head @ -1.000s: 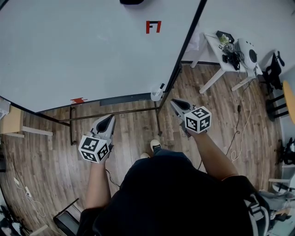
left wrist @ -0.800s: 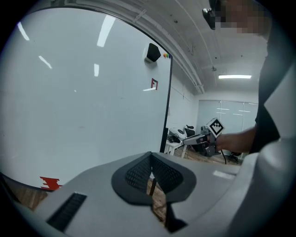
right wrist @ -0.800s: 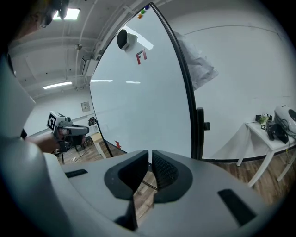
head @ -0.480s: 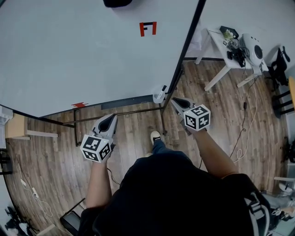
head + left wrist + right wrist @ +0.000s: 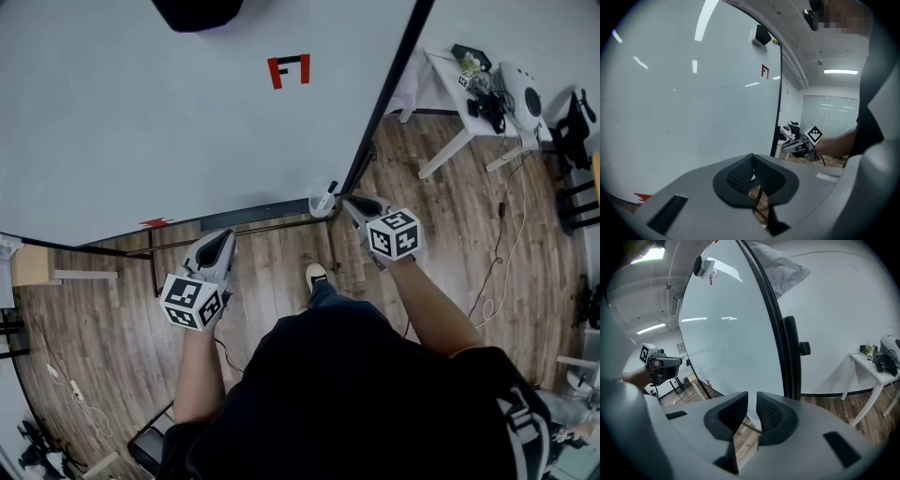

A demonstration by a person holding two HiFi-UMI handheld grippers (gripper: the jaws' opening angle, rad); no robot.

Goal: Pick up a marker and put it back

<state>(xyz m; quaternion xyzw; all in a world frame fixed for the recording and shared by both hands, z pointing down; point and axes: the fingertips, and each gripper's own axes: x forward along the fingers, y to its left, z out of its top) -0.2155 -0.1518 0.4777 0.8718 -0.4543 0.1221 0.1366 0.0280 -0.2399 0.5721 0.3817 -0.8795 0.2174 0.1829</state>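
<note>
Marker (image 5: pixel 330 187), dark and slim, is seen from the head view standing in a small white cup (image 5: pixel 320 203) at the lower right corner of the whiteboard (image 5: pixel 141 122), at about 9 o'clock of the right claw (image 5: pixel 354 204) and just beside its tip. Both forearms are stretched forward over the wooden plank floor (image 5: pixel 272 272). The left claw (image 5: pixel 223 240) is held lower, well apart from the cup, at about 8 o'clock of it. A red mark (image 5: pixel 288 70) sits on the smooth board at 12 o'clock.

In the left gripper view, the ribbed dark pads (image 5: pixel 740 176) of the left claw (image 5: pixel 751 159) are pressed together at the tip with nothing between them. The right claw is seen at 2 o'clock.

In the right gripper view, the right claw (image 5: pixel 752 401) is parted by a narrow gap and is empty. The board's black post (image 5: pixel 790 357) rises at 12 o'clock. The cup and marker are shown only by the head view.
</note>
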